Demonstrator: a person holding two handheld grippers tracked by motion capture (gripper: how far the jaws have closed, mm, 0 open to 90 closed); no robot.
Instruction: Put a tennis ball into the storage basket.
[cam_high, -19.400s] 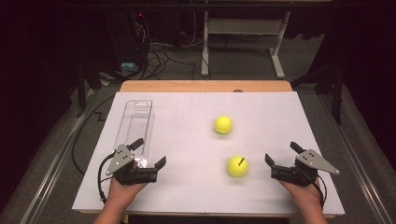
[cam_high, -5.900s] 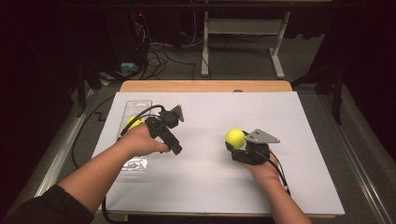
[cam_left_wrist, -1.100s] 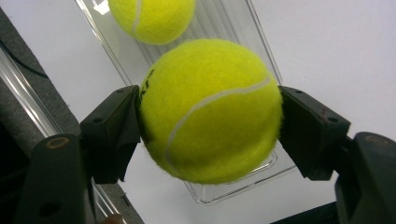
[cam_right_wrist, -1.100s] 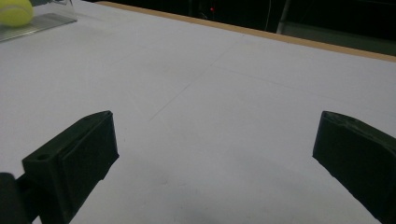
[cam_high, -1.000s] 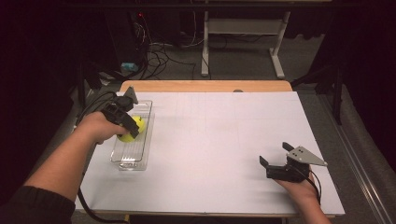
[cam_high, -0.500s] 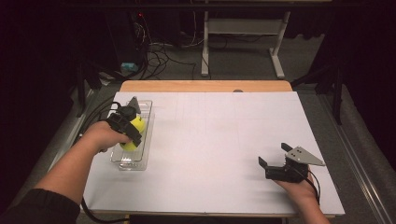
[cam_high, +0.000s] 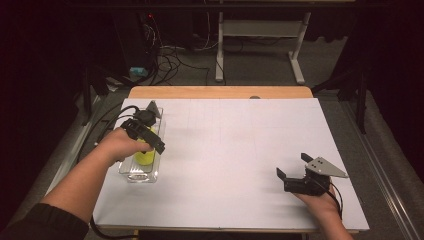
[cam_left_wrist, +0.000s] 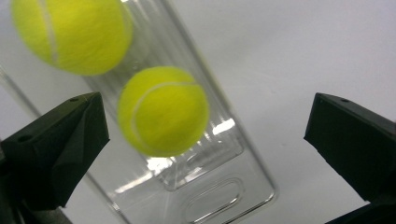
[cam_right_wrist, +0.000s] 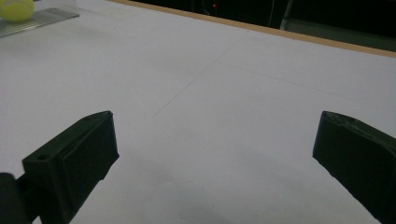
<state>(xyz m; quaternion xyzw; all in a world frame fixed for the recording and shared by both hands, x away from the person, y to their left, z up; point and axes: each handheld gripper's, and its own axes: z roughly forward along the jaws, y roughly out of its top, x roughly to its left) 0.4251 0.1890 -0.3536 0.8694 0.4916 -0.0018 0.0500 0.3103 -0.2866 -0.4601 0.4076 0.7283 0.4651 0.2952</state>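
Hovering wide open over the clear tray (cam_high: 131, 172) near the counter's (cam_high: 240, 150) left edge, the left claw (cam_high: 148, 131) holds nothing; both tennis balls (cam_left_wrist: 162, 110) lie inside; right claw (cam_high: 295, 178) gapes empty near the right front corner; next, probably lift clear.

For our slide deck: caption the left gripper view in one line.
Open left gripper above two yellow tennis balls in a clear tray.
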